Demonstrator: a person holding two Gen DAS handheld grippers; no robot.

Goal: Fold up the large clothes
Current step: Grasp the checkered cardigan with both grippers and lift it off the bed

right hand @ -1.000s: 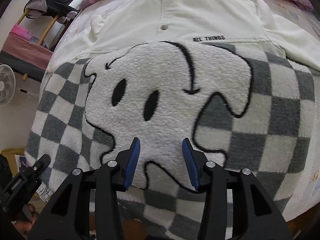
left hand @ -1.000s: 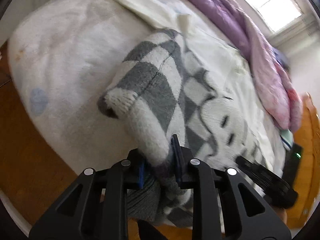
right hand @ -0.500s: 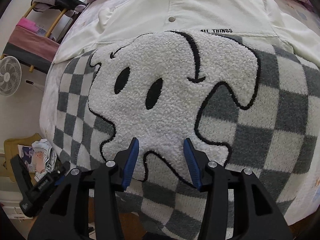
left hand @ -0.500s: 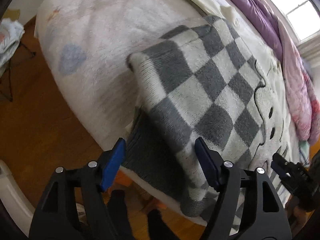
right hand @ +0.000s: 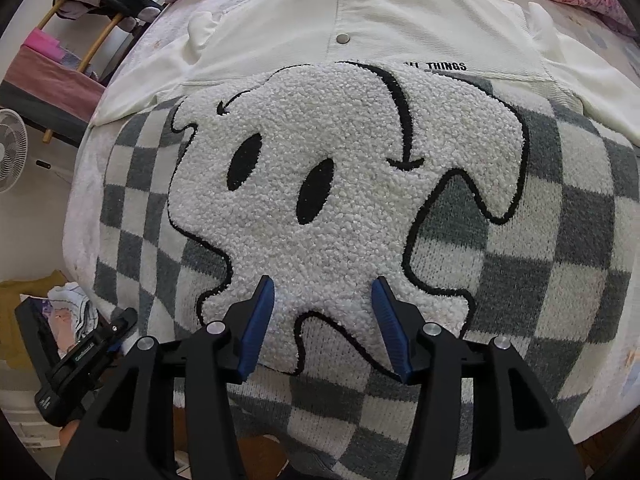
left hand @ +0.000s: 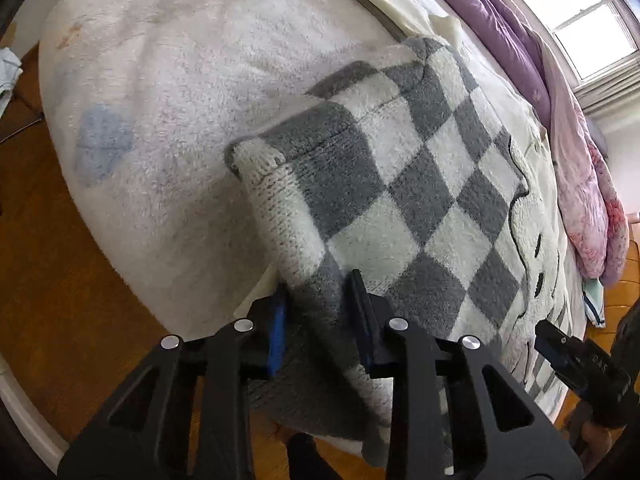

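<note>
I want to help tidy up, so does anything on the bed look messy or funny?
The checkered sweater lies on top of a white jacket, covering its lower half. Its near corner is curled over, showing the knit underside, with the left claw pinching that edge. Nothing looks torn or spilled.

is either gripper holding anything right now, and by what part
The left gripper pinches the checkered sweater at its near bottom edge. The right gripper is open over the sweater, holding nothing.
</note>
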